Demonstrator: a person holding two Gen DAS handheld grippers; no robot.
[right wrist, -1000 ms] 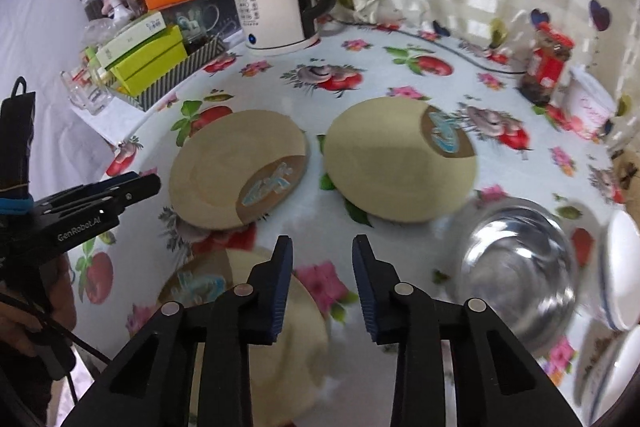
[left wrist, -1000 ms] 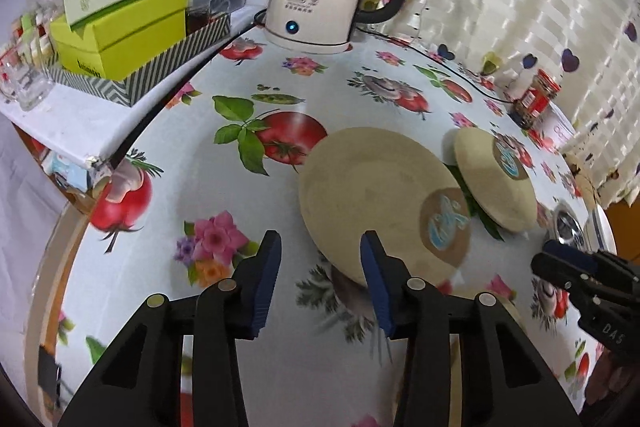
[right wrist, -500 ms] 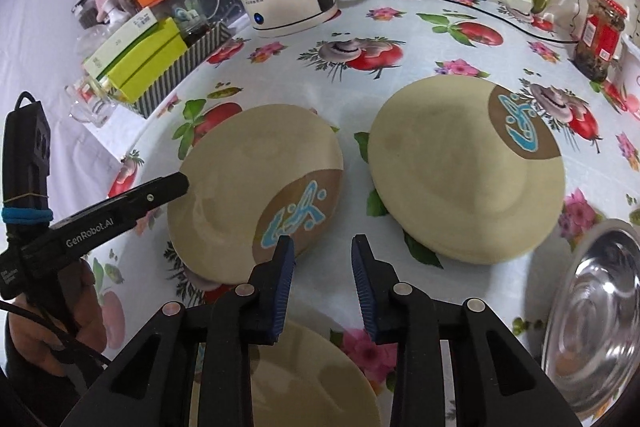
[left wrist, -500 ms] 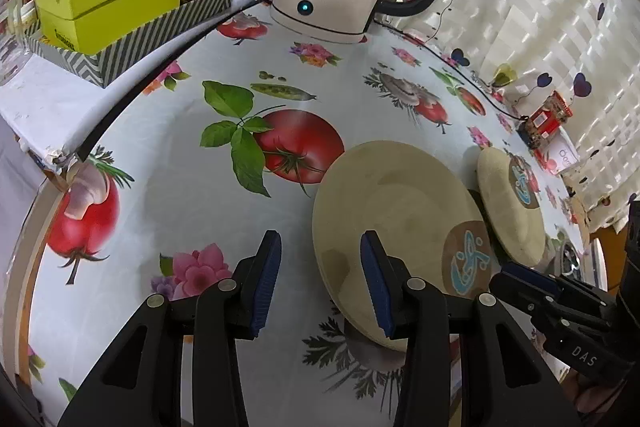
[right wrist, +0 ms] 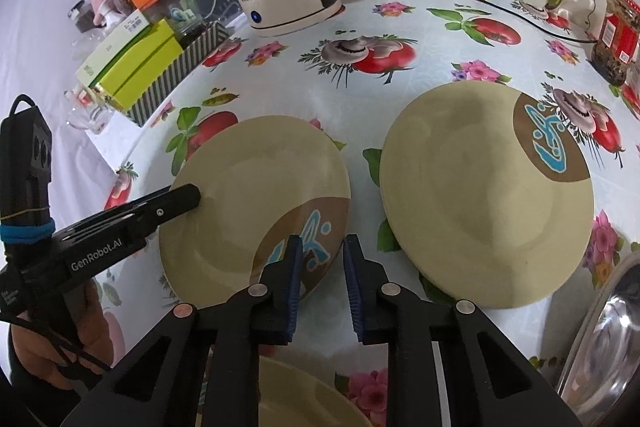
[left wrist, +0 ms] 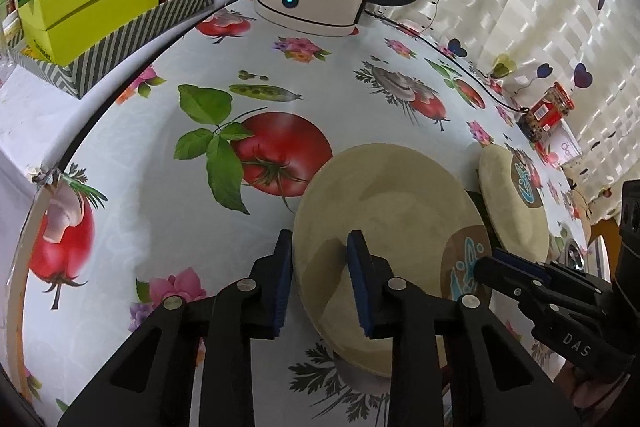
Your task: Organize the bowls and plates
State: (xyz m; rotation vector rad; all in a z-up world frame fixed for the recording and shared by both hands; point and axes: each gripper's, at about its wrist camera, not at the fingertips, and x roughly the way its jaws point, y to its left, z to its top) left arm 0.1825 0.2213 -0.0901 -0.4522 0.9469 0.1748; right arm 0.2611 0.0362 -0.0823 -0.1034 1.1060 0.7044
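Both grippers are closing in on the near tan plate (right wrist: 248,195) lying flat on the tabletop (left wrist: 132,163), the left gripper (left wrist: 318,279) open astride its left rim and the right gripper (right wrist: 318,279) open at its patterned edge, so each should seat fully before pinching and lifting level.

A third plate (right wrist: 316,393) lies mostly hidden behind the right gripper's arms, and the steel bowl (right wrist: 604,339) is cut off by the frame edge.
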